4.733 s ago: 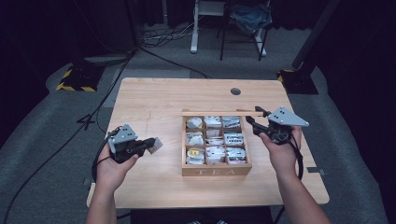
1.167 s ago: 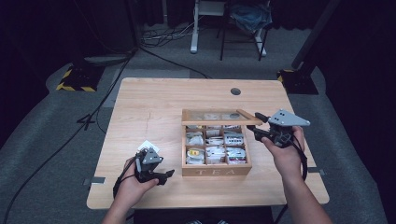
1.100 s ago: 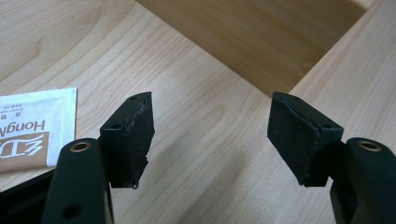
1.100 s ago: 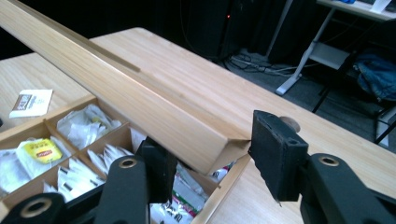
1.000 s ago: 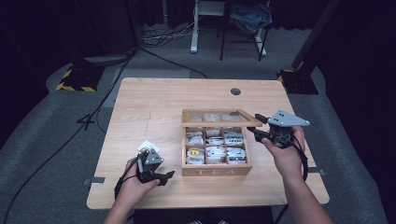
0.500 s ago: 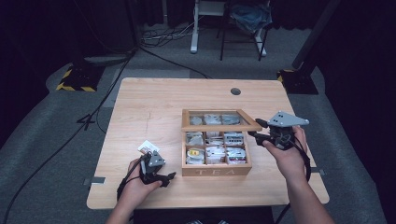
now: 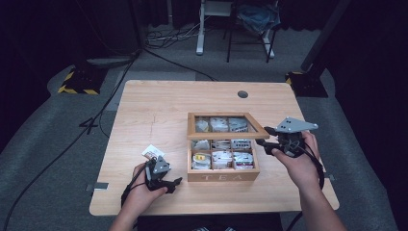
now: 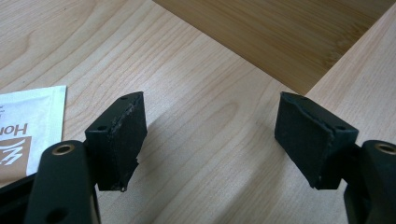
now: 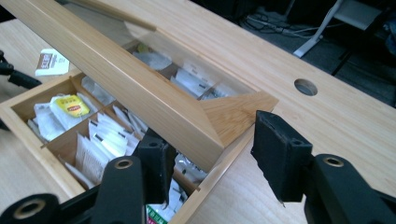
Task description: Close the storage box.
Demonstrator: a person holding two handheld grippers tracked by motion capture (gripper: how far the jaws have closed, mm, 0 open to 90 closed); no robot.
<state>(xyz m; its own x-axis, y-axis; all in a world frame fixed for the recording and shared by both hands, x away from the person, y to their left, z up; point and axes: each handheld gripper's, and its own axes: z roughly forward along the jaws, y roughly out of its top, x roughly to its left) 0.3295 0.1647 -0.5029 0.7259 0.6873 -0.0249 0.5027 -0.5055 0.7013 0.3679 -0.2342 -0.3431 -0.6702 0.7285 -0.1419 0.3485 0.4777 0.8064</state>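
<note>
A wooden tea box (image 7: 221,177) marked TEA stands mid-table with tea bags in its compartments. Its glass lid (image 7: 226,126) hangs half lowered and covers the back row. My right gripper (image 7: 263,135) is open at the lid's right front corner (image 9: 238,112), one jaw under the lid frame over the box and the other outside it. My left gripper (image 7: 173,184) is open and holds nothing, low over the table left of the box. A white and brown tea packet (image 7: 153,153) lies flat just behind it, and its edge (image 8: 28,126) lies beside my left jaw.
A round cable hole (image 7: 242,94) sits near the table's far edge. The box's side wall (image 8: 280,32) is just ahead of my left gripper. Chairs and cables stand on the floor beyond the table (image 7: 154,110).
The lid has swung down toward me with my right gripper at its corner. My left gripper came to the table's front and let go of the tea packet, which now lies on the table.
</note>
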